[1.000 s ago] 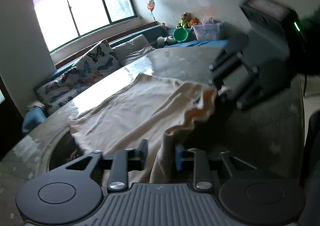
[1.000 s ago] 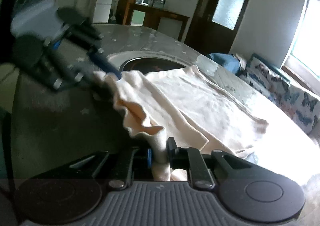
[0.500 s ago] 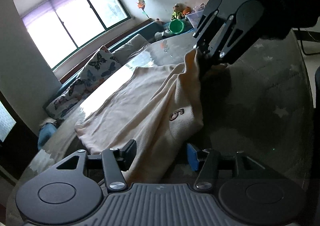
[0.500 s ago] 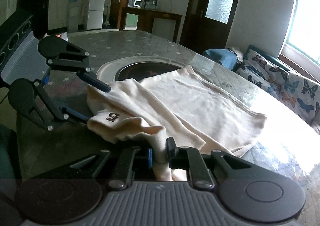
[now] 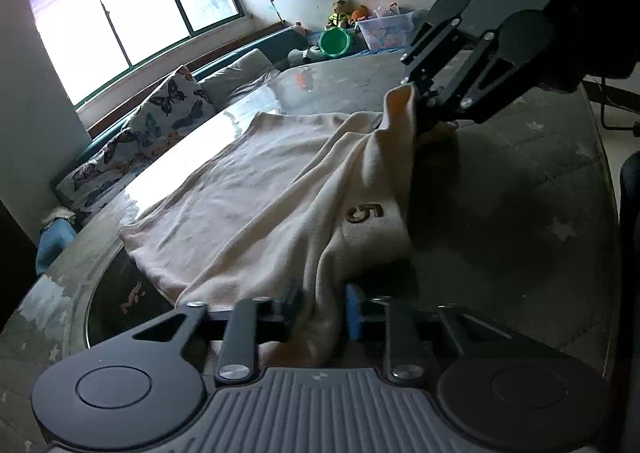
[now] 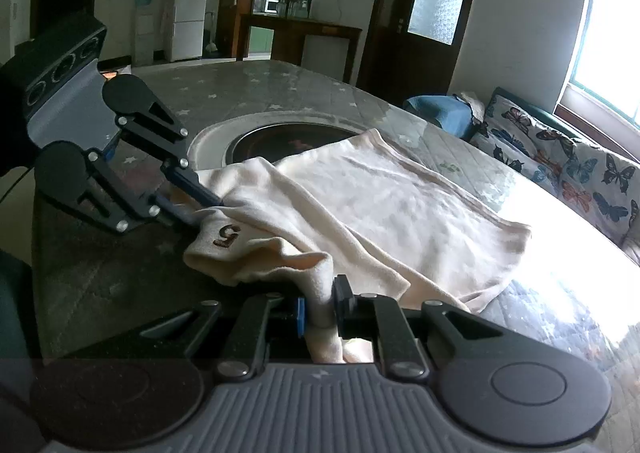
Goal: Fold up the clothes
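Grey quilted cloth with small white stars covers the big round table (image 6: pixel 120 277), and a dark round inset (image 6: pixel 264 141) sits in its middle. Nearest in the right wrist view, the right gripper (image 6: pixel 320 311) is clenched on a bunched edge of the cream garment (image 6: pixel 400 213), the fabric pinched between its blue pads and hanging down behind them. Nearest in the left wrist view, the left gripper (image 5: pixel 320 311) has its fingers parted with a fold of the same garment (image 5: pixel 260 189) draped loosely between them, one blue pad (image 5: pixel 354 311) standing clear of the cloth. Between the two grippers the lifted edge sags, showing a brown embroidered 5 (image 6: pixel 227 235). Beyond that, the rest of the garment lies spread flat on the table, partly over the rim of the inset. Farther off stand a butterfly-print cushion (image 5: pixel 168 109) on a window bench, a green bowl (image 5: pixel 334 43) and a white fridge (image 6: pixel 188 21)
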A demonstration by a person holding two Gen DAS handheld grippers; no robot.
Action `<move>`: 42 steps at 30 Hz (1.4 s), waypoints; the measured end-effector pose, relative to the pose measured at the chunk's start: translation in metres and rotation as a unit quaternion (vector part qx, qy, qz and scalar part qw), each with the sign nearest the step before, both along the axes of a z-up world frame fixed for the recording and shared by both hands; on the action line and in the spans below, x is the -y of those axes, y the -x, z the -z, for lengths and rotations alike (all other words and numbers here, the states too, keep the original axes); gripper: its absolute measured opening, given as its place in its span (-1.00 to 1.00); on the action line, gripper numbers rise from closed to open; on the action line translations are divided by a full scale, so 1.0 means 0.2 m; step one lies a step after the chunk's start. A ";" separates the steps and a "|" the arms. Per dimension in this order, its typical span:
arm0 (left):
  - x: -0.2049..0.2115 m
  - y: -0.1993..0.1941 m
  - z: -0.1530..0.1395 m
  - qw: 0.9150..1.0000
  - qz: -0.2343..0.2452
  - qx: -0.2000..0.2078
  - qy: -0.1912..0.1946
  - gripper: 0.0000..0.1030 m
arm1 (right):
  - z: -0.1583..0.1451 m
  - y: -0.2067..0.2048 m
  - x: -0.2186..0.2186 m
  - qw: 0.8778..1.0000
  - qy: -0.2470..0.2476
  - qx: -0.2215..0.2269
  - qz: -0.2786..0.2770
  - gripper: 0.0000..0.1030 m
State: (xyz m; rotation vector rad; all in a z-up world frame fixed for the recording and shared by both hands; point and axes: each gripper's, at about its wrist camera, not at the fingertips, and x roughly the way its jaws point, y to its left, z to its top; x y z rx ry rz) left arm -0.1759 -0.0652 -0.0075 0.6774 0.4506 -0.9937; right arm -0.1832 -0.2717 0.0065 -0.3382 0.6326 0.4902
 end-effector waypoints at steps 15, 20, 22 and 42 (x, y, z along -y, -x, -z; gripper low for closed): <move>-0.07 0.19 -0.18 0.994 0.061 -0.092 0.018 -0.81 | -0.14 0.29 0.08 0.998 -0.014 -0.058 -0.021 -0.82; -0.10 0.30 -0.28 0.987 0.082 -0.139 0.021 -0.81 | -0.27 0.43 0.11 0.993 -0.037 -0.108 -0.029 -0.82; -0.10 0.29 -0.31 0.986 0.086 -0.139 0.023 -0.81 | -0.33 0.42 0.13 0.992 -0.049 -0.113 -0.026 -0.82; 0.13 -0.71 -0.12 0.981 -0.048 -0.175 0.062 -0.81 | -0.04 -0.60 0.43 0.978 -0.127 -0.150 0.074 -0.77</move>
